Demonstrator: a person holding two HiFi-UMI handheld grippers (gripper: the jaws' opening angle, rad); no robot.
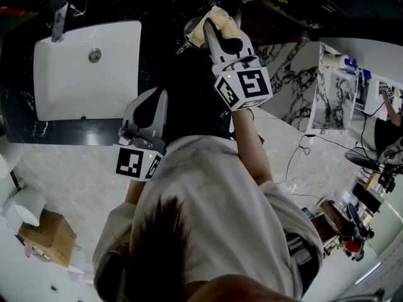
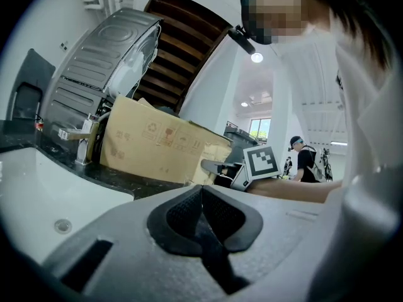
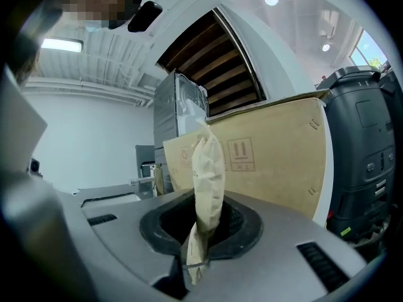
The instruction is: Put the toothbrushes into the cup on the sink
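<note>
Toothbrush in the long beige paper sleeve is pinched in your right gripper, just beside what looks like the round cup, probably lining up the drop. Your left gripper is pressed together on nothing, parked near the white basin.

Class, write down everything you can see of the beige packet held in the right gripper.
The beige packet is long, narrow and crinkled, like soft paper or cloth; its contents do not show. It stands roughly upright in the closed jaws of the right gripper, pinched near its lower end, the puffier top sticking out. Only the jaws touch it. The head view shows it above the dark counter, right of the sink.
</note>
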